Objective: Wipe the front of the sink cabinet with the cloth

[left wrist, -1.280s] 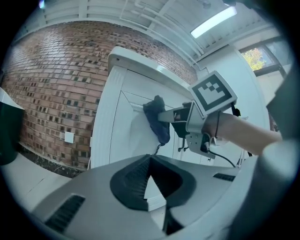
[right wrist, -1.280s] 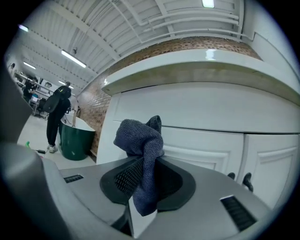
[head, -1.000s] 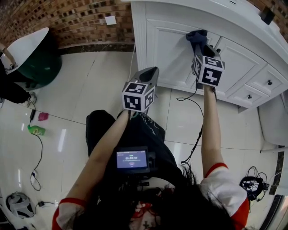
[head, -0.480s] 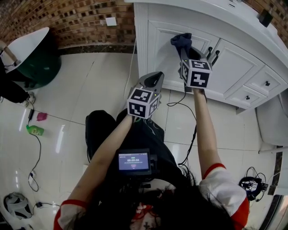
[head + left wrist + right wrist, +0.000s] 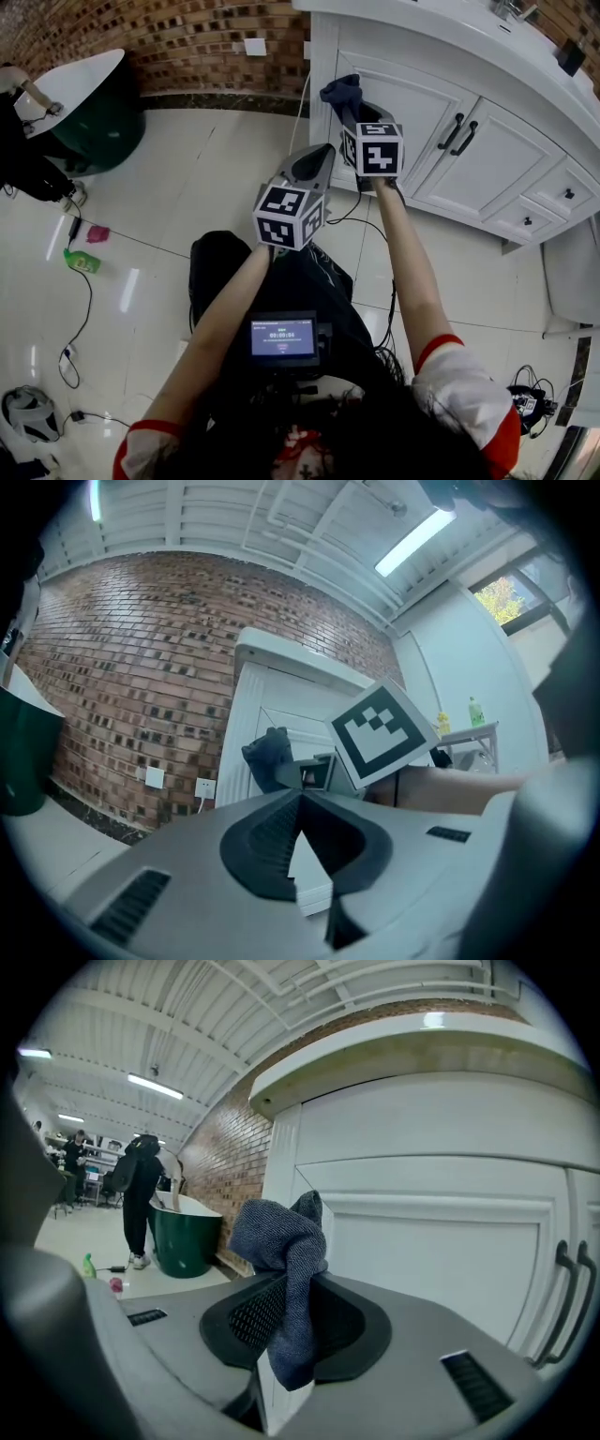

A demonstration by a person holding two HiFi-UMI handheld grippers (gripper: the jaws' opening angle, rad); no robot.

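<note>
The white sink cabinet (image 5: pixel 422 112) fills the upper right of the head view, with black handles (image 5: pixel 457 134) on its doors. My right gripper (image 5: pixel 348 105) is shut on a dark blue-grey cloth (image 5: pixel 341 90), which is held against the left door near the cabinet's left edge. In the right gripper view the cloth (image 5: pixel 287 1241) hangs bunched between the jaws of the right gripper (image 5: pixel 290 1288), in front of the panelled door (image 5: pixel 441 1251). My left gripper (image 5: pixel 316 159) is shut and empty, held over the floor just below and left of the right one; its view shows the cloth (image 5: pixel 268 755).
A dark green tub (image 5: pixel 89 103) stands at the brick wall on the left, with a person (image 5: pixel 28 159) beside it. Cables (image 5: pixel 80 309), a green bottle (image 5: pixel 82 262) and a pink item (image 5: pixel 97 233) lie on the tiled floor. A wall socket (image 5: pixel 254 46) sits beside the cabinet.
My right gripper has carried the cloth leftward across the cabinet front, from near the door handles to the left door's edge. The left gripper has hardly moved.
</note>
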